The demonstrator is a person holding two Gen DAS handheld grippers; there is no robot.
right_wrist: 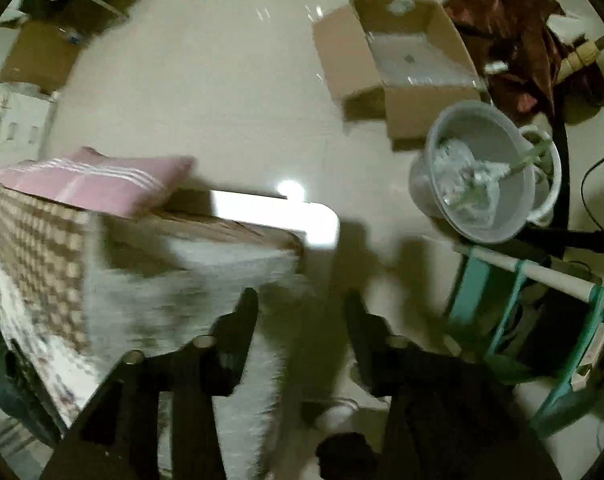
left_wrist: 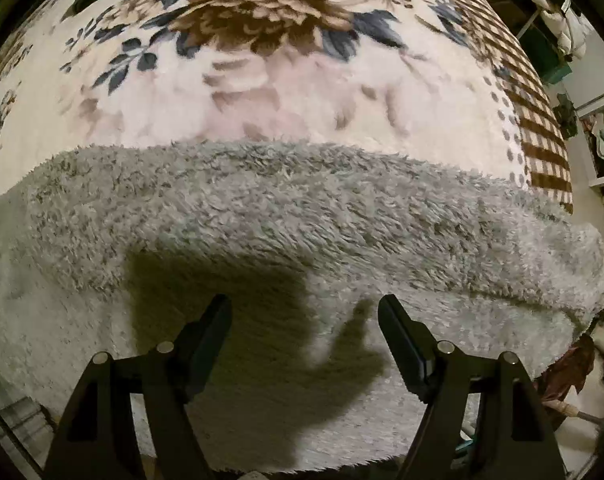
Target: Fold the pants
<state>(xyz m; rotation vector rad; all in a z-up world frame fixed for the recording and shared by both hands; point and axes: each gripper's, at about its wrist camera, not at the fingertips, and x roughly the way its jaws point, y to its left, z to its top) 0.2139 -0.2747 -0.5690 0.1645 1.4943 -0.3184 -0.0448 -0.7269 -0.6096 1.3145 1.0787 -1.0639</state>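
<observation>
The fluffy grey-white pants [left_wrist: 286, 216] lie across the near edge of a bed, one layer folded over another, a thick fold edge running left to right. My left gripper [left_wrist: 305, 308] is open and empty just above the lower layer; its shadow falls on the pile. In the right wrist view the pants [right_wrist: 206, 276] hang over the bed corner, blurred. My right gripper [right_wrist: 300, 304] is open and empty beside that hanging edge, above the floor.
A floral blanket [left_wrist: 262, 80] with a brown checked border [left_wrist: 541, 136] covers the bed. A pink pillow [right_wrist: 98, 180] lies on the bed. On the floor stand an open cardboard box [right_wrist: 397, 60], a grey basin [right_wrist: 477, 184] and a teal rack [right_wrist: 541, 300].
</observation>
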